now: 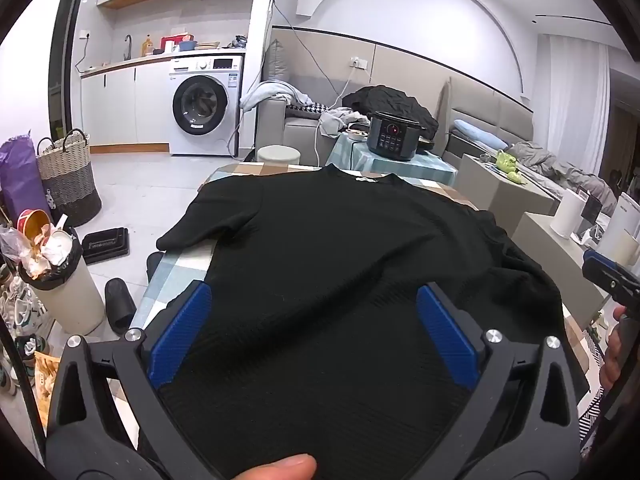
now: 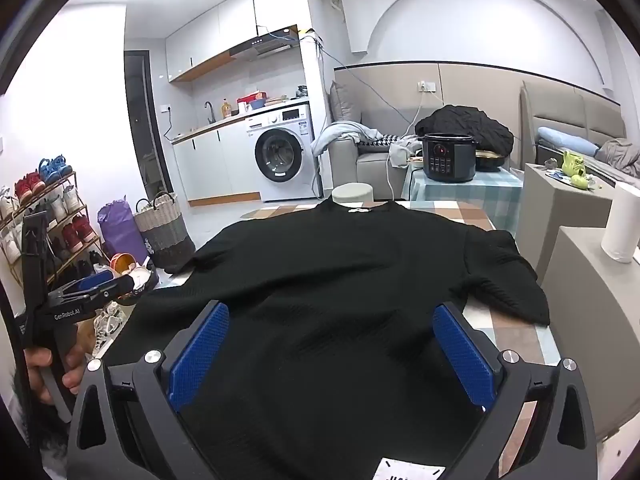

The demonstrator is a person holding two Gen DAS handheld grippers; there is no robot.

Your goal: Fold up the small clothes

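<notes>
A black T-shirt (image 1: 332, 248) lies spread flat on the table (image 1: 176, 276), covering nearly all of the checked cloth top — collar at the far edge, hem toward the near edge. The fabric is a fine ribbed or waffle knit, matte black, with a small white label (image 2: 357, 210) showing inside the neckline at the far edge. One short sleeve (image 1: 212, 220) reaches out to the table's left edge and hangs slightly past it. The other sleeve (image 2: 504, 280) lies out toward the right edge, crumpled, with a few folds bunched at the shoulder. Across the body there are shallow ripples, otherwise it sits fairly smooth. At the bottom of the right wrist view a white tag (image 2: 412, 470) lies on the fabric close to the camera.

The left gripper (image 1: 314, 320) hangs over the near-left part of the shirt with its blue pads spread wide apart and nothing clamped between them — just fabric lying beneath. A fingertip (image 1: 280, 468) shows at the bottom edge of that view. The right gripper (image 2: 330, 344) is the same story over the near-right part: jaws fully parted, pads on either side of flat cloth, nothing grasped.

Beyond the far edge stand a dark multicooker (image 2: 448, 158) on a second small table and a washing machine (image 1: 206, 106) under the counter.
</notes>
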